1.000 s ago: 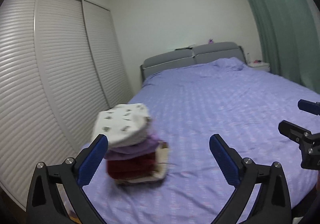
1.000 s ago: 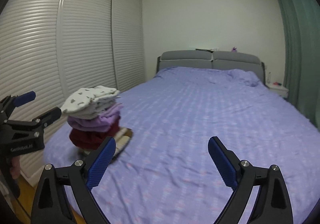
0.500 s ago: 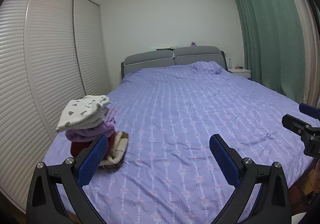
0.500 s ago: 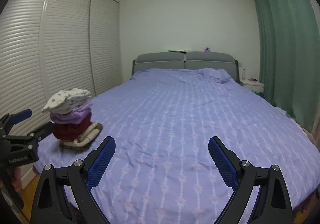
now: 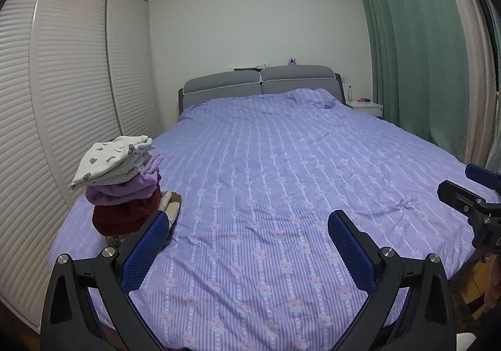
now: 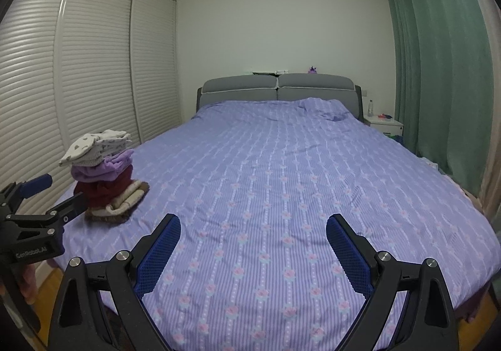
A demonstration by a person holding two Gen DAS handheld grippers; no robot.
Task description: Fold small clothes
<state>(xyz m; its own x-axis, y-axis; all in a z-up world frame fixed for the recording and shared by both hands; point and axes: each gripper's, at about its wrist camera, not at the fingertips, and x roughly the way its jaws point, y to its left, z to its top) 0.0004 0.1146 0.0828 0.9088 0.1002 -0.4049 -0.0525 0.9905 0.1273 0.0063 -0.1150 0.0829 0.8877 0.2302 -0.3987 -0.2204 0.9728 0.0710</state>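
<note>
A stack of folded small clothes (image 5: 122, 185) stands near the bed's front left corner: a white patterned piece on top, lilac, dark red, beige and brown below. It also shows in the right wrist view (image 6: 103, 175). My left gripper (image 5: 247, 225) is open and empty, above the bed's front edge, just right of the stack. My right gripper (image 6: 253, 229) is open and empty over the front middle of the bed. Each gripper shows at the edge of the other's view, the right one (image 5: 469, 194) and the left one (image 6: 47, 197).
The bed has a lilac striped sheet (image 5: 281, 178) and a grey headboard (image 5: 260, 85). White slatted wardrobe doors (image 5: 62, 100) run along the left. A green curtain (image 5: 416, 53) and a white nightstand (image 5: 364, 106) are at the right.
Both grippers have pulled back from the stack towards the foot of the bed and turned right, so more of the bed shows. Both stay open and empty.
</note>
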